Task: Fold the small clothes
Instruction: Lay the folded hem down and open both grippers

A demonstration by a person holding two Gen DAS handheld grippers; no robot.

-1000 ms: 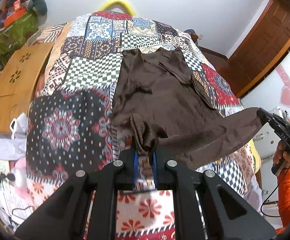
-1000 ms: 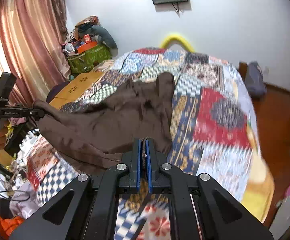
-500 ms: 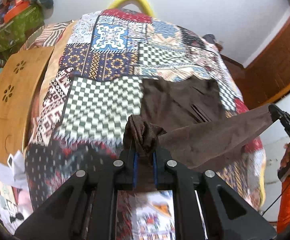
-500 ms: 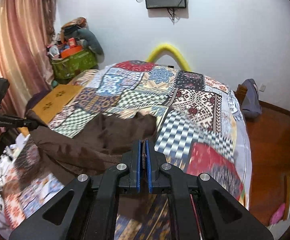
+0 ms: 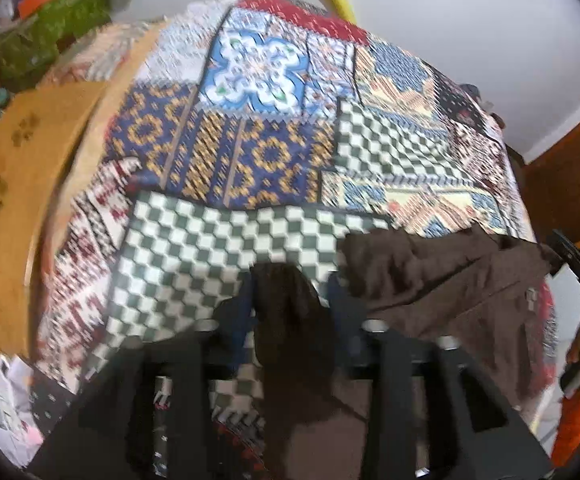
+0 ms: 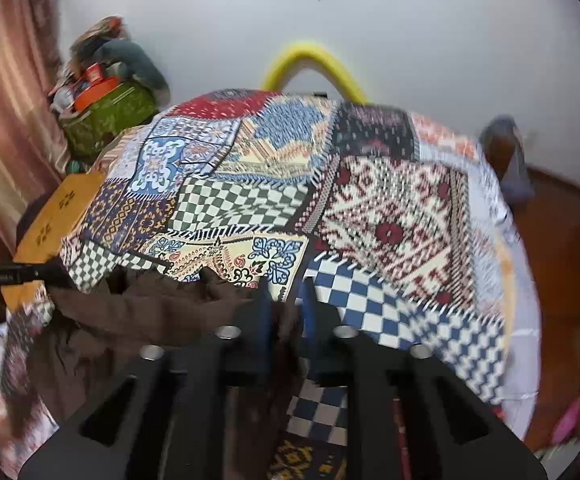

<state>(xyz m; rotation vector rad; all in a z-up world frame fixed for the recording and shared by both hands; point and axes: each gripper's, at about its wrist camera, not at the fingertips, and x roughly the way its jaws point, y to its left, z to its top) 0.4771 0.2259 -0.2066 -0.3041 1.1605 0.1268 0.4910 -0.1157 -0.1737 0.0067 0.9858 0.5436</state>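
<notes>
A dark brown garment (image 5: 442,280) hangs stretched between my two grippers above the patchwork bedspread (image 5: 249,152). My left gripper (image 5: 290,300) is shut on one bunched corner of it. My right gripper (image 6: 283,312) is shut on the other corner; the cloth (image 6: 149,304) runs leftward from it toward the left gripper (image 6: 9,276), seen at the left edge. The right gripper also shows in the left wrist view (image 5: 578,264) at the right edge. Both views are motion-blurred.
A wooden board (image 5: 17,184) lies along the bed's left side. A green bag with clutter (image 6: 105,116) stands by the curtain. A yellow arch (image 6: 310,60) rises behind the bed. A brown door (image 5: 562,168) is at right.
Both grippers have carried the garment's held edge forward over the bed toward the far end. Less of the garment lies spread ahead; it now trails below and behind the fingers.
</notes>
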